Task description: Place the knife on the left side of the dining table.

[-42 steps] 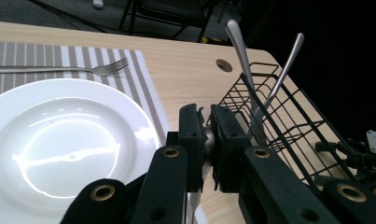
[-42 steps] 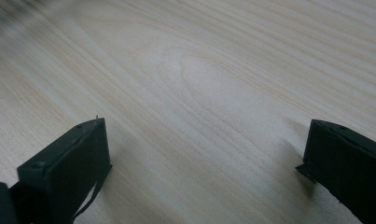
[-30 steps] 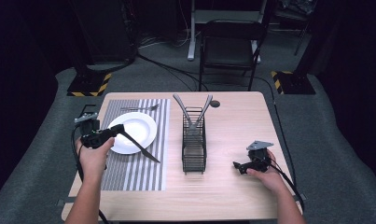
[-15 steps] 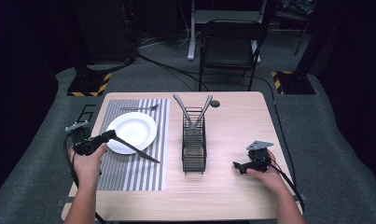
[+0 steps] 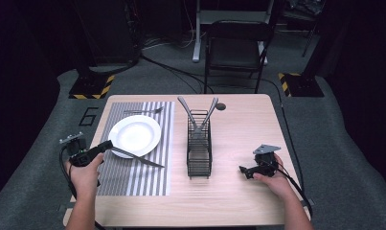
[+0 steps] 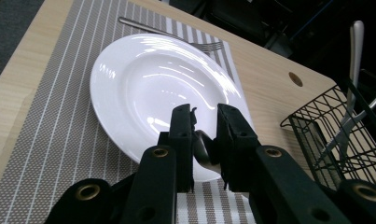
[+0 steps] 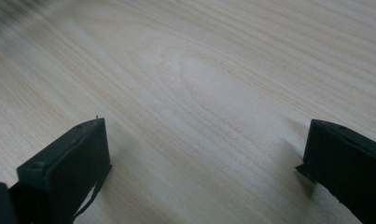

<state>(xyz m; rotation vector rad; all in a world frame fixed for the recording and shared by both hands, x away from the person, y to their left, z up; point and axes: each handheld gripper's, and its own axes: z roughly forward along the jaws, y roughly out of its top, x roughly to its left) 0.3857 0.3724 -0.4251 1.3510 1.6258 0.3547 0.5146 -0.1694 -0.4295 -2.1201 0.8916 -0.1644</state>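
The knife's handle [image 6: 202,148] is loosely bracketed by the left tool [image 6: 205,122], whose jaws have just been eased apart; the blade [image 5: 141,159] is laid across the striped placemat [image 5: 133,182], just beside the plate [image 5: 134,135]. A straight pull-back is probably best, so nothing gets dragged. The right tool [image 5: 244,171] is spread wide, parked on the desk [image 7: 213,70].

Between left gripper [image 6: 205,122] jaws: narrow gap, knife [image 5: 135,156] handle in it, jaws just been opening. Straight ahead of jaws: white plate [image 6: 148,88], rim right under the tips. Beyond plate: fork [image 6: 176,37] across the striped mat [image 6: 50,140]. Right of jaws: wire basket [image 6: 335,126] with upright cutlery, blocks that side. Left of jaws: bare mat, free. Right gripper [image 7: 206,154] jaws wide apart, bare table [image 7: 199,74] between and ahead, unobstructed.
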